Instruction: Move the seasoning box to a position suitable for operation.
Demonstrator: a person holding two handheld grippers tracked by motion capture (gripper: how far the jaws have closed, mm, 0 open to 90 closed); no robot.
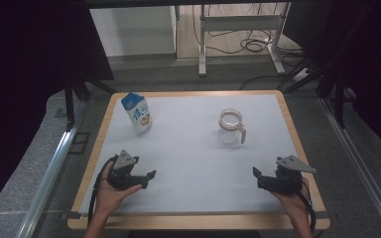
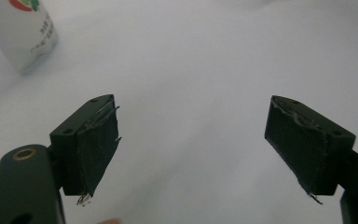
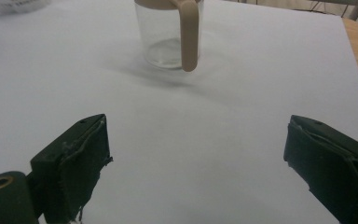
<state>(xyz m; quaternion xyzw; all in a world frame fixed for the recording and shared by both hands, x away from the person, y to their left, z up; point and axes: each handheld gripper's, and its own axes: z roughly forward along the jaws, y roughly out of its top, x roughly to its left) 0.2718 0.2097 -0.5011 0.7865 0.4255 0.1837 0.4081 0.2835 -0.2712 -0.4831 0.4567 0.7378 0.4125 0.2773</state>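
A blue and white milk carton (image 1: 137, 113) stands upright at the back left of the white table top (image 1: 193, 158). A clear glass jug (image 1: 230, 127) with a beige rim and handle stands at the back right. My left gripper (image 1: 149, 179) rests near the front left, held in a hand, jaws wide apart and empty. In the left gripper view the carton (image 2: 23, 32) is far off at upper left, beyond the gripper (image 2: 191, 144). My right gripper (image 1: 256, 177) sits near the front right, open. Ahead of my right gripper (image 3: 196, 163) stands the jug (image 3: 170, 37), handle toward me.
The white sheet lies on a wooden-edged table (image 1: 297, 144). Black curtains and metal rails (image 1: 54, 163) flank both sides. A desk frame with cables (image 1: 238, 34) stands on the floor behind.
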